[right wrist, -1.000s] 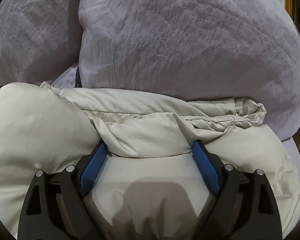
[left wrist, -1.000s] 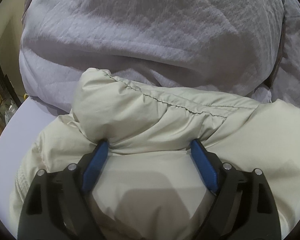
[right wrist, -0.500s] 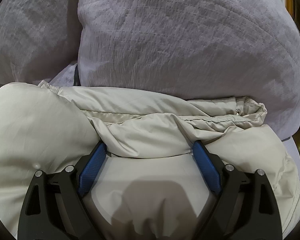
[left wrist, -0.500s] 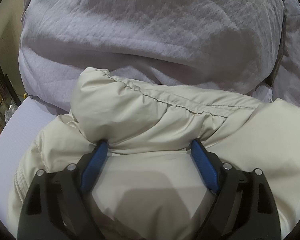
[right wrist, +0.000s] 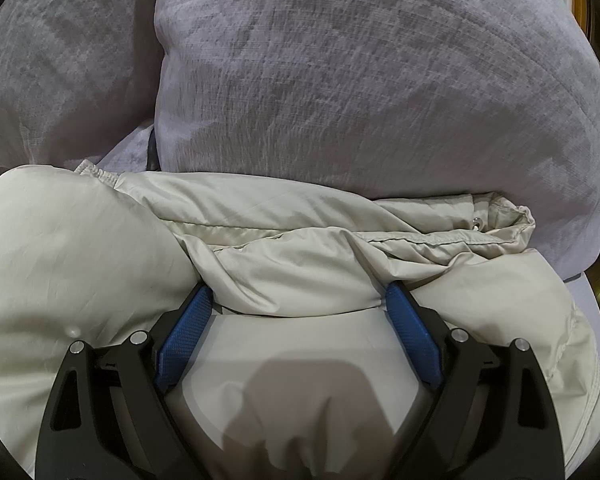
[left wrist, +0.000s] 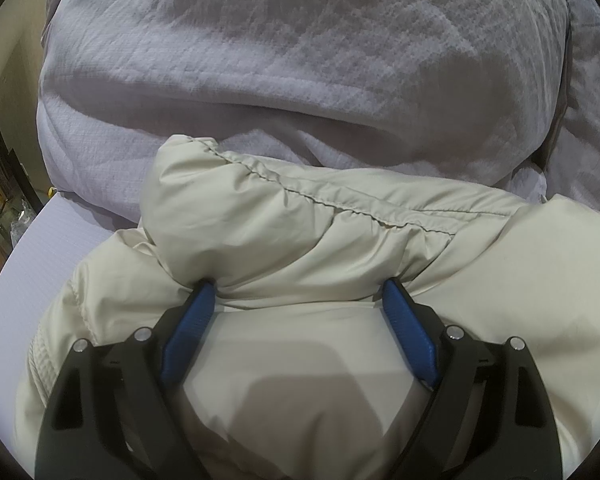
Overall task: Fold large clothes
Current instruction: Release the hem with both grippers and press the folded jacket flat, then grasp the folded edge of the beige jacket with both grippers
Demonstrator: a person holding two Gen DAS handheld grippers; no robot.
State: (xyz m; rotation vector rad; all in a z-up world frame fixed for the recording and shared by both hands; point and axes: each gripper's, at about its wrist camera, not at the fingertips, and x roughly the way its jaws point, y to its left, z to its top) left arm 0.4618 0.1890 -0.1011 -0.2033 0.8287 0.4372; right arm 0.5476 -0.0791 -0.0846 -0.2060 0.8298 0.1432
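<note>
A cream puffy jacket lies bunched on a pale lilac sheet. In the left wrist view my left gripper is open, its blue pads set wide, tips pressed against a puffy fold of the jacket. In the right wrist view the same jacket shows a rumpled hem with a metal snap. My right gripper is open too, blue pads wide, tips against a fold.
Two large grey-lilac pillows rise right behind the jacket. The sheet edge shows at right. Dark furniture and clutter stand beyond the bed's left edge.
Almost nothing has changed. Both grippers stay open against the jacket folds; the views shift only very slightly.
</note>
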